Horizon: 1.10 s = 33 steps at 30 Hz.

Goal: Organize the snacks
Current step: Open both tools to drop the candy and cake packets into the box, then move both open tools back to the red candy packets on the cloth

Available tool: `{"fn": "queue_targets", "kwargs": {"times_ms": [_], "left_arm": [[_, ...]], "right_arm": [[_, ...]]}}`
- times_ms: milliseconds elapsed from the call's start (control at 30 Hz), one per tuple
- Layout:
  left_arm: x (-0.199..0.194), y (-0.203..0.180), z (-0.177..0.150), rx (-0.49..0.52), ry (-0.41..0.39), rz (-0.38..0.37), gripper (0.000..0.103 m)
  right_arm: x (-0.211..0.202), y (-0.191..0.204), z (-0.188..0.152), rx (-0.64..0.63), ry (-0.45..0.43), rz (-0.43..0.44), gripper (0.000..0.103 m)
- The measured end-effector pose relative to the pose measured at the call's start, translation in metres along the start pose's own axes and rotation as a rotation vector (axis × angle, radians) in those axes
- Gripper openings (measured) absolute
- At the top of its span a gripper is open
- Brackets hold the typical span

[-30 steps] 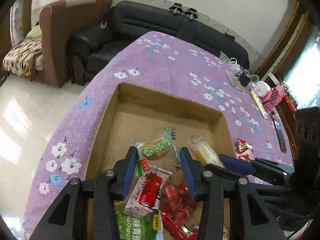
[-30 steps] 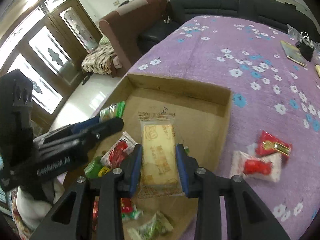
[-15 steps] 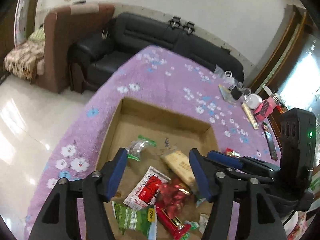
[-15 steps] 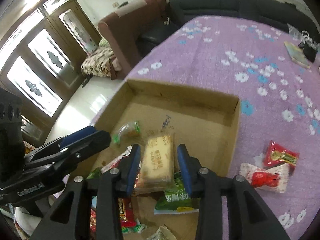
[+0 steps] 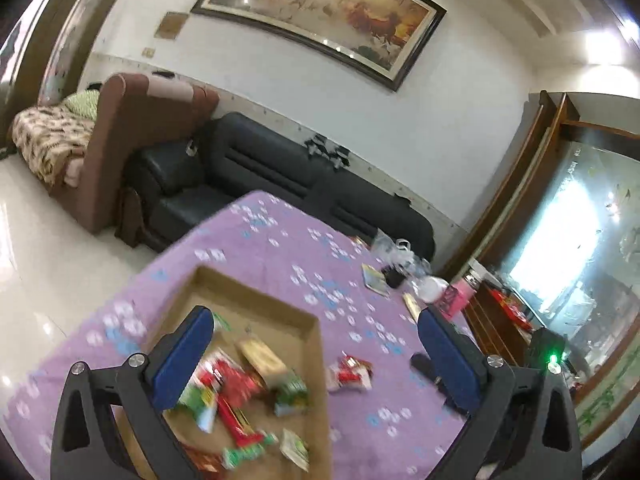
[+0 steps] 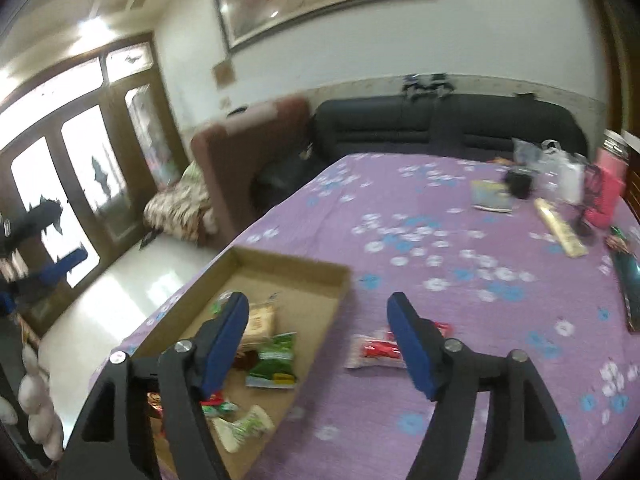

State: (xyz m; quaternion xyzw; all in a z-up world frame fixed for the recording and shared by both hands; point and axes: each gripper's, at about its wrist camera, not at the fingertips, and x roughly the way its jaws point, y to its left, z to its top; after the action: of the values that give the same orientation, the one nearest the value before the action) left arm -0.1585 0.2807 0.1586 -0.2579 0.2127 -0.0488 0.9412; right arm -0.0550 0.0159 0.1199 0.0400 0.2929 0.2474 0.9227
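Tools: right tool and left tool, both spread wide, holding nothing. Box of snacks lies below left. Red packets lie loose on bench, just right of box wall, long axis crosswise, directly ahead of right tool, the nearer one.

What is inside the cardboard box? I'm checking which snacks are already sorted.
The cardboard box holds a tan biscuit pack, green packets and red packets. The right tongs cover part of its near end.
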Motion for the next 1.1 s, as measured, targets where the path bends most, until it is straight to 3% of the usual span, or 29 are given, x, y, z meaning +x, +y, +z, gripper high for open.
{"fn": "queue_targets", "kwargs": {"times_ms": [100, 167, 267, 333, 400, 500, 667, 833, 1100], "left_arm": [[-0.003, -0.017, -0.014, 0.054, 0.004, 0.051, 0.102], [-0.011, -0.04, -0.022, 0.155, -0.072, 0.161, 0.102], [-0.026, -0.071, -0.031, 0.265, -0.176, 0.255, 0.103], [-0.024, -0.084, -0.036, 0.295, -0.167, 0.239, 0.103], [-0.009, -0.088, -0.04, 0.299, -0.081, 0.187, 0.102], [0.01, -0.085, -0.05, 0.283, -0.001, 0.209, 0.103], [0.023, -0.068, -0.057, 0.192, 0.082, 0.16, 0.102], [0.023, -0.062, -0.057, 0.16, 0.087, 0.156, 0.102], [0.024, -0.039, -0.055, 0.108, 0.101, 0.161, 0.102]], "right_arm": [[-0.019, -0.044, -0.007, 0.1, -0.003, -0.046, 0.073], [-0.029, -0.067, -0.012, 0.144, -0.001, -0.079, 0.073], [-0.046, -0.094, -0.022, 0.181, -0.011, -0.128, 0.073], [-0.049, -0.102, -0.028, 0.19, -0.009, -0.139, 0.073], [-0.048, -0.107, -0.034, 0.187, 0.009, -0.141, 0.073], [-0.038, -0.108, -0.041, 0.172, 0.047, -0.126, 0.073], [0.005, -0.094, -0.035, 0.072, 0.164, -0.083, 0.073], [0.082, -0.085, -0.012, 0.046, 0.29, -0.112, 0.071], [0.164, -0.052, -0.003, -0.013, 0.402, -0.168, 0.071]]}}
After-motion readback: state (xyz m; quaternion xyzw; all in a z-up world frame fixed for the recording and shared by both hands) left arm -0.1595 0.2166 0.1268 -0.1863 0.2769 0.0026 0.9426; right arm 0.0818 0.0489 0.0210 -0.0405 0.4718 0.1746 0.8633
